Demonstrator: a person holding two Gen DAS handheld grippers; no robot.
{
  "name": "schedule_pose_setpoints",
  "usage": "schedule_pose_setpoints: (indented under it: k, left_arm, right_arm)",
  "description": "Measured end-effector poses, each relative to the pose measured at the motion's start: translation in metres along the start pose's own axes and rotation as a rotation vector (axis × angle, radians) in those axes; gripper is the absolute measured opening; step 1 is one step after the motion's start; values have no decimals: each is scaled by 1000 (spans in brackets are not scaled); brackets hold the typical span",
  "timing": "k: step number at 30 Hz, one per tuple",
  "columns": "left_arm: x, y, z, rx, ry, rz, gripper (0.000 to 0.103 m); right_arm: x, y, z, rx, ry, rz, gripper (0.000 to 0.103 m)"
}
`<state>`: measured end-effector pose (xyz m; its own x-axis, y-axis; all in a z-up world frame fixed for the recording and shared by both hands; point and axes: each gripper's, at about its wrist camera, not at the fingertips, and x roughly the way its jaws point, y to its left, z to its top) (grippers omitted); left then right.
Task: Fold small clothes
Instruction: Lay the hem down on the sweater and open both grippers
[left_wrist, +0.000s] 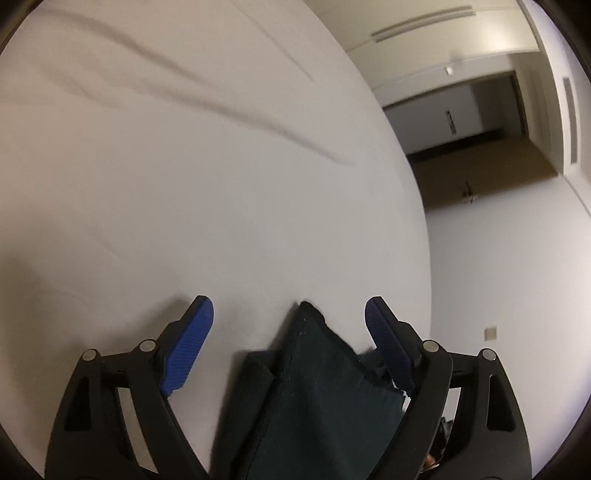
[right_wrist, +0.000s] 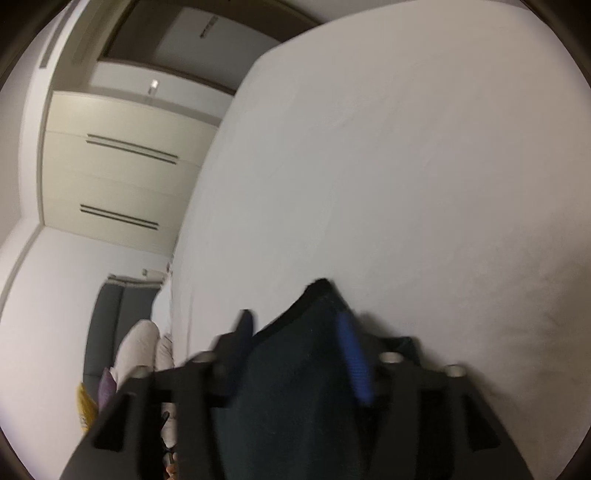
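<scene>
A dark green, almost black garment (left_wrist: 317, 391) lies folded on the white bed sheet (left_wrist: 221, 192). In the left wrist view its corner points up between the two blue-padded fingers of my left gripper (left_wrist: 288, 314), which stands wide open around it without touching. In the right wrist view the same dark garment (right_wrist: 295, 373) fills the gap between the fingers of my right gripper (right_wrist: 295, 325). The blue pads (right_wrist: 352, 358) are blurred and close to the cloth, partly open; a grip cannot be made out.
The bed's edge (left_wrist: 413, 206) runs along the right in the left wrist view, with brown floor and white walls beyond. In the right wrist view cream wardrobe doors (right_wrist: 122, 170) stand on the left, with pale cloth and a grey seat (right_wrist: 110, 325) below.
</scene>
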<state>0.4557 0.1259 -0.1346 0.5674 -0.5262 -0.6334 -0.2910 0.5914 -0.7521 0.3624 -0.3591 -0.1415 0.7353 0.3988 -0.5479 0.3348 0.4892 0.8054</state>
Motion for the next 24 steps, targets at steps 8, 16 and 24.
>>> schedule_pose_setpoints:
  k: [8,16,24]
  left_arm:
    - [1,-54,-74,301,89,-19,84]
    - [-3,-26,-138,422,145,81,82]
    - [-33,19,-176,519,165,160,82]
  right_arm:
    - [-28,40,-22,-182,8,70,67]
    - [-55,24,-49,-241,58,132,67]
    - [-39,-17,-61,-142,102,41,42]
